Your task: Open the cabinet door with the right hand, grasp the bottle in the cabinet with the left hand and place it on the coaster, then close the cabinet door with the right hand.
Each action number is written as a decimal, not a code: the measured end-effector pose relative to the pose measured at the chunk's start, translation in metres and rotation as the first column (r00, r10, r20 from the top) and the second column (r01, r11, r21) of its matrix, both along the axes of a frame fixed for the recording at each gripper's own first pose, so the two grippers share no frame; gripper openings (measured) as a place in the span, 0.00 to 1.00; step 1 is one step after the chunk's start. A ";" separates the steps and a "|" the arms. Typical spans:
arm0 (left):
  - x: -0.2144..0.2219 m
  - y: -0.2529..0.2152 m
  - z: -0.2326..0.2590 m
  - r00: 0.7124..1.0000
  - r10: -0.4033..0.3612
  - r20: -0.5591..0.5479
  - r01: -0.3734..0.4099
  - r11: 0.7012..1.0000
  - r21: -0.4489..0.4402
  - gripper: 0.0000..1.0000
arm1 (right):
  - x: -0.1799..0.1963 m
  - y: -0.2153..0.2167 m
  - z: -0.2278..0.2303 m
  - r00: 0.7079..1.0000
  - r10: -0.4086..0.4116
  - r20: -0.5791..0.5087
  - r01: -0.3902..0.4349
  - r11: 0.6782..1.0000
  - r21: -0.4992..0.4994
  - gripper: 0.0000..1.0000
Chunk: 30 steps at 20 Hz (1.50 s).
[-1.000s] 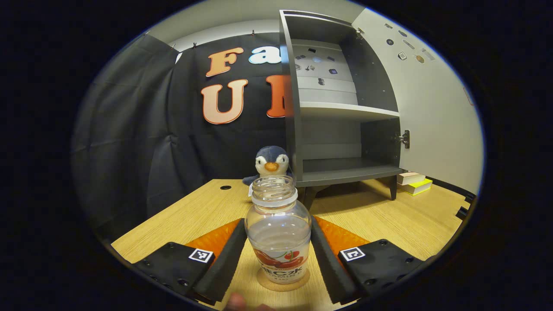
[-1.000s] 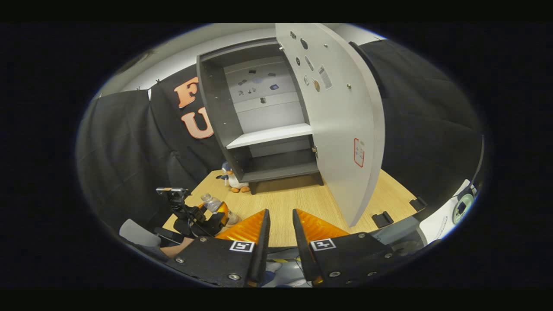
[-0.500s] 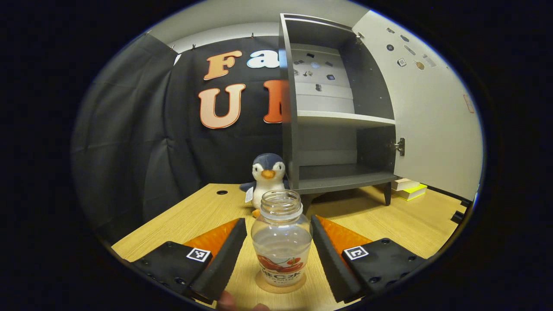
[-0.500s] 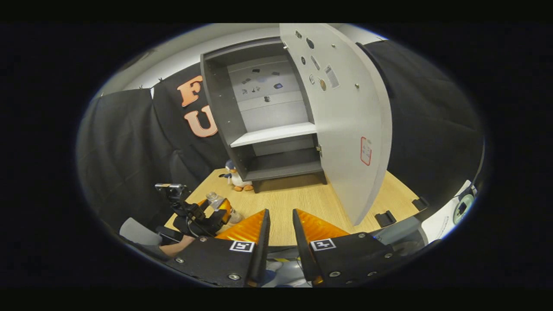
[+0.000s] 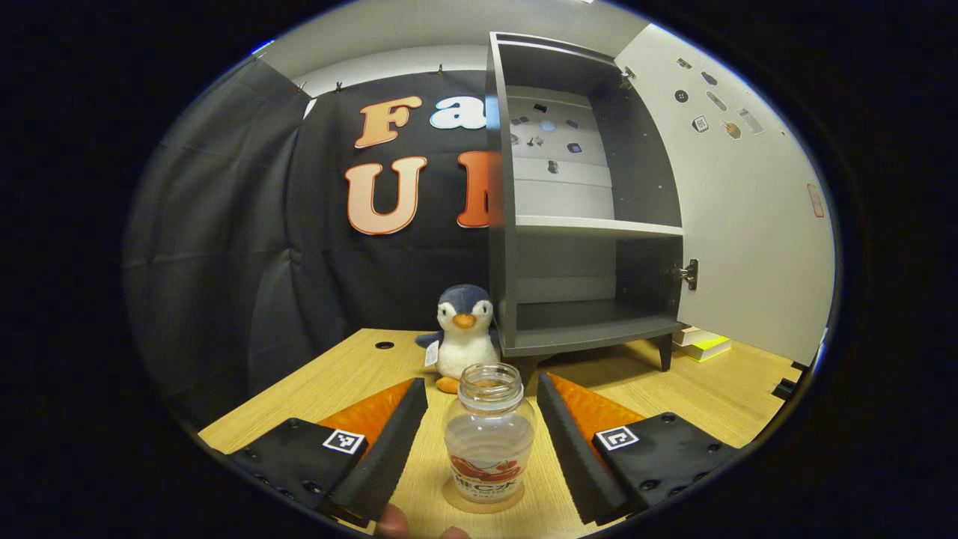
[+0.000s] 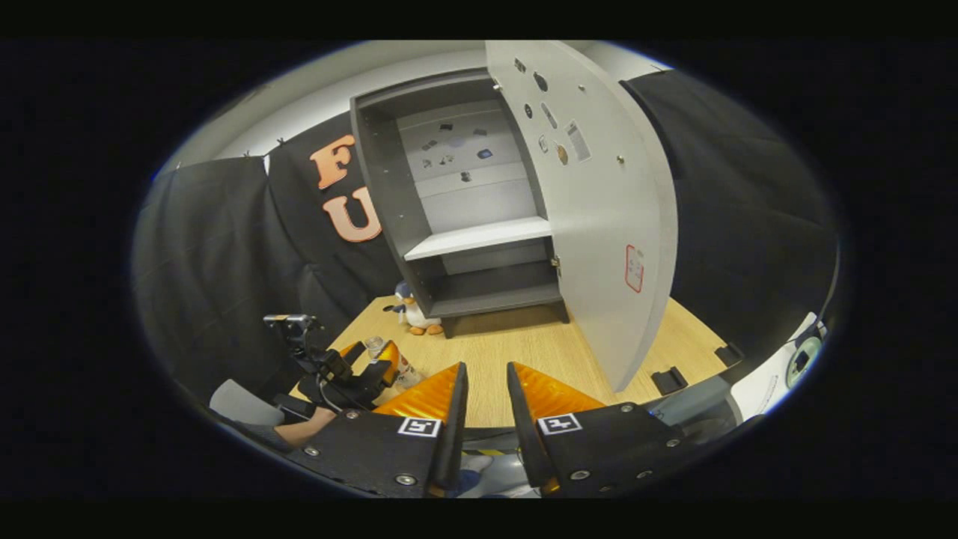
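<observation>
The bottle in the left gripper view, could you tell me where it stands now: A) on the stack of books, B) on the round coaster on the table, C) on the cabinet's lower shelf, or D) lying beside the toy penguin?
B: the bottle stands upright on the coaster, between the left claw's open fingers, neither touching it.

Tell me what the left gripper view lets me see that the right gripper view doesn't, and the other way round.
Left gripper view: the coaster under the bottle, close up between the parted fingers of the left hand-held gripper, and the books on the table beyond the cabinet's leg. Right gripper view: that same gripper from outside, with a person's forearm behind it. Both: the cabinet, its door swung wide open, the penguin toy, the bottle and the table.
</observation>
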State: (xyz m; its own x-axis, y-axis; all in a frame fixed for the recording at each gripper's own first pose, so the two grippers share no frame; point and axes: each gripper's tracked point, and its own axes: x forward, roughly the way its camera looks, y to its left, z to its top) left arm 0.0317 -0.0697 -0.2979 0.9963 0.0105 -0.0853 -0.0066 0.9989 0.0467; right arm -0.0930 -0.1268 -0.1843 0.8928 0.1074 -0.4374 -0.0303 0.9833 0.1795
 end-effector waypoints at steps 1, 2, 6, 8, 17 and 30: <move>-0.001 -0.001 0.003 1.000 -0.001 0.005 0.001 1.000 0.001 0.96 | 0.000 0.000 0.001 1.000 0.001 0.001 -0.001 1.000 0.002 0.33; -0.002 -0.001 0.008 1.000 -0.003 0.013 0.003 1.000 0.001 0.96 | 0.000 0.000 0.002 1.000 0.002 0.002 -0.002 1.000 0.003 0.33; -0.005 -0.002 0.026 1.000 -0.003 0.026 0.002 1.000 0.011 0.96 | 0.002 0.002 0.009 1.000 0.013 0.016 -0.013 1.000 0.015 0.33; -0.007 -0.006 0.041 0.999 -0.008 0.034 0.007 1.000 0.016 0.96 | 0.001 -0.001 0.019 0.999 0.013 0.036 -0.014 1.000 0.017 0.33; -0.024 -0.036 0.125 1.000 -0.007 0.010 0.007 0.999 -0.045 0.96 | -0.009 -0.051 0.089 0.984 -0.033 0.177 0.027 0.999 0.032 0.37; -0.031 -0.036 0.185 0.999 0.052 0.017 -0.050 0.994 -0.093 0.95 | 0.008 -0.161 0.160 0.938 -0.115 0.326 0.129 0.991 -0.020 0.38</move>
State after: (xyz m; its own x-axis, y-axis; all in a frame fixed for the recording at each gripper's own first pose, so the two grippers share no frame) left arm 0.0008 -0.1055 -0.1130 0.9961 0.0541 -0.0694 -0.0574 0.9973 -0.0461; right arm -0.0847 -0.2875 -0.0247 0.9920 -0.0229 -0.1244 0.0404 0.9893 0.1399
